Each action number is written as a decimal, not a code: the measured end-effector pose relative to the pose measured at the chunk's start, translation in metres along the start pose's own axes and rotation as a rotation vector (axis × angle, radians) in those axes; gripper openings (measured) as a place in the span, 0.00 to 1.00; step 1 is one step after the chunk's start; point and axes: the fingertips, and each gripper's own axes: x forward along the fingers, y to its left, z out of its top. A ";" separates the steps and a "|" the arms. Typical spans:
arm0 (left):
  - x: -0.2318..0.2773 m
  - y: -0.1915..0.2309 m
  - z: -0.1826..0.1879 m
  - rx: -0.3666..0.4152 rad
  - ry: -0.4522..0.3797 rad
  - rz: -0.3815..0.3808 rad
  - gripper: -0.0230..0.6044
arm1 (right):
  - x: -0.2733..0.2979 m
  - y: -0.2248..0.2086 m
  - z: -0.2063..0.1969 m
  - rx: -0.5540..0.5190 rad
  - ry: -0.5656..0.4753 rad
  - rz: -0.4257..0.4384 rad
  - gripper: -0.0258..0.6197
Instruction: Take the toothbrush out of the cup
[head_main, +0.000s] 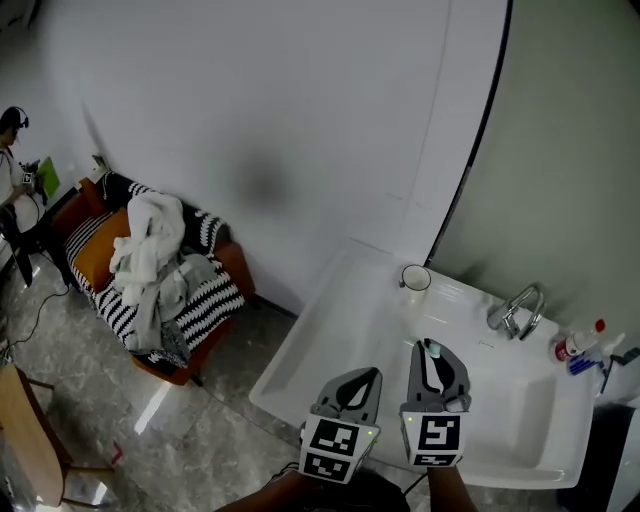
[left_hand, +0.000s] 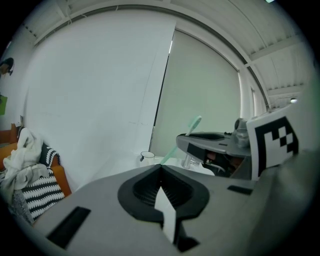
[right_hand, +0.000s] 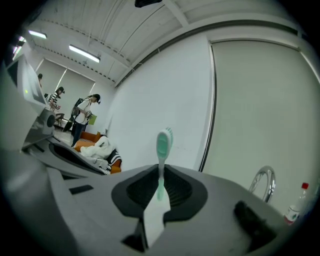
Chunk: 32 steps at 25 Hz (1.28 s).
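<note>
A mint-green toothbrush (right_hand: 163, 150) stands upright between the jaws of my right gripper (right_hand: 160, 170), head up and clear of the tips. In the head view that gripper (head_main: 433, 350) hovers over the white sink counter (head_main: 330, 330), with the brush head (head_main: 434, 350) at its tip. The white cup (head_main: 415, 278) stands on the counter's far edge, ahead of both grippers and apart from them. My left gripper (head_main: 372, 376) hangs beside the right one, shut with nothing in it. The left gripper view shows its closed tips (left_hand: 161, 167), the cup (left_hand: 147, 156) beyond, and the toothbrush (left_hand: 192, 126) to the right.
A chrome faucet (head_main: 515, 312) rises at the back of the basin (head_main: 520, 400), with bottles (head_main: 580, 345) at the far right. On the floor to the left is a sofa (head_main: 150, 270) piled with clothes. People stand far back (right_hand: 82, 117).
</note>
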 end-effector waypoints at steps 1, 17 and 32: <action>-0.003 0.000 -0.002 0.005 0.001 0.003 0.05 | -0.004 0.002 -0.001 0.014 0.004 0.000 0.10; -0.019 -0.022 -0.017 0.073 0.013 0.003 0.05 | -0.056 0.017 -0.020 0.109 0.058 -0.037 0.10; -0.016 -0.019 -0.015 0.086 0.020 -0.004 0.05 | -0.056 0.017 -0.021 0.138 0.069 -0.043 0.10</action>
